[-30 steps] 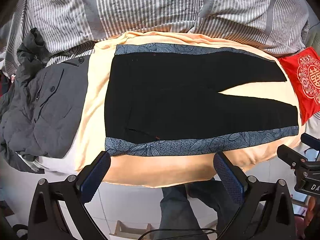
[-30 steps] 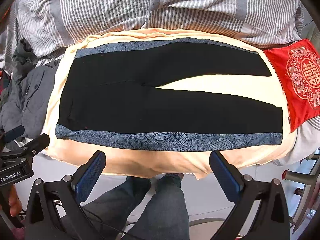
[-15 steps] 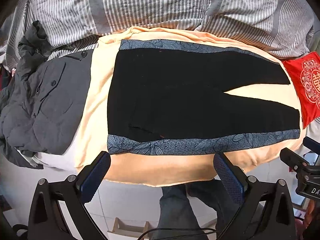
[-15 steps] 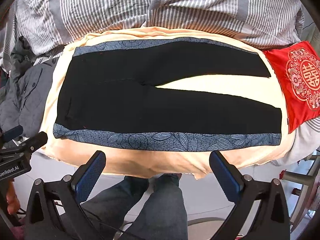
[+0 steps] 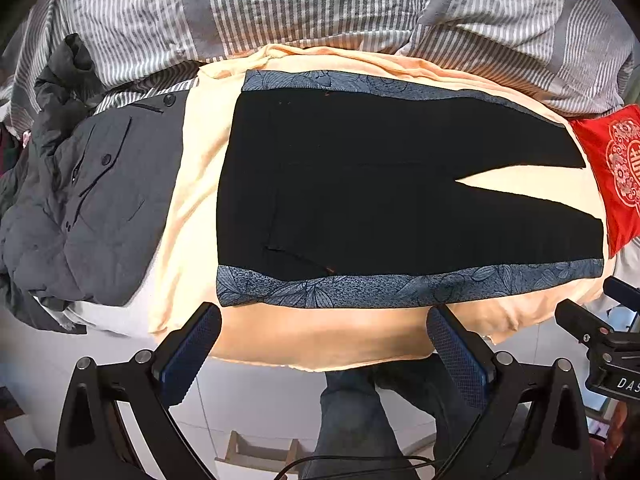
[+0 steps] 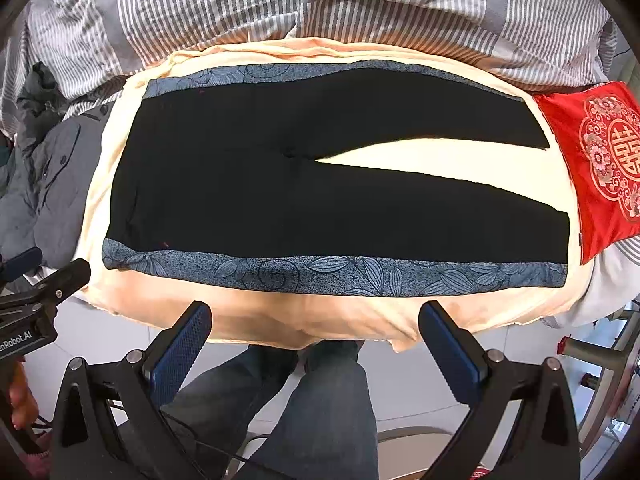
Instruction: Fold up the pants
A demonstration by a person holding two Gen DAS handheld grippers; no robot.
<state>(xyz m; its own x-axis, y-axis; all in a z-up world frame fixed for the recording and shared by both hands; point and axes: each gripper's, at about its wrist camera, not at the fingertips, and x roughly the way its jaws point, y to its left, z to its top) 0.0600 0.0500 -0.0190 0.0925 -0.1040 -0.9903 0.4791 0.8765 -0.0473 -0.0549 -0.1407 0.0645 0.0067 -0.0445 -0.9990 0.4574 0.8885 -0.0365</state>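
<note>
In the left wrist view the left gripper (image 5: pixel 322 344) hangs with its blue-padded fingers (image 5: pixel 191 350) wide apart and empty, just off the near edge of the peach sheet (image 5: pixel 192 184); the black pants (image 5: pixel 380 184) lie flat on that sheet, waist to the left, legs splayed toward a red cushion (image 5: pixel 616 176); a grey jacket (image 5: pixel 92 200) sits left of the sheet; in the right wrist view the right gripper (image 6: pixel 316 340) is likewise spread open, holding nothing, above the person's jeans (image 6: pixel 320 408); the pants (image 6: pixel 320 196) stretch across the sheet below striped bedding (image 6: pixel 320 4).
</note>
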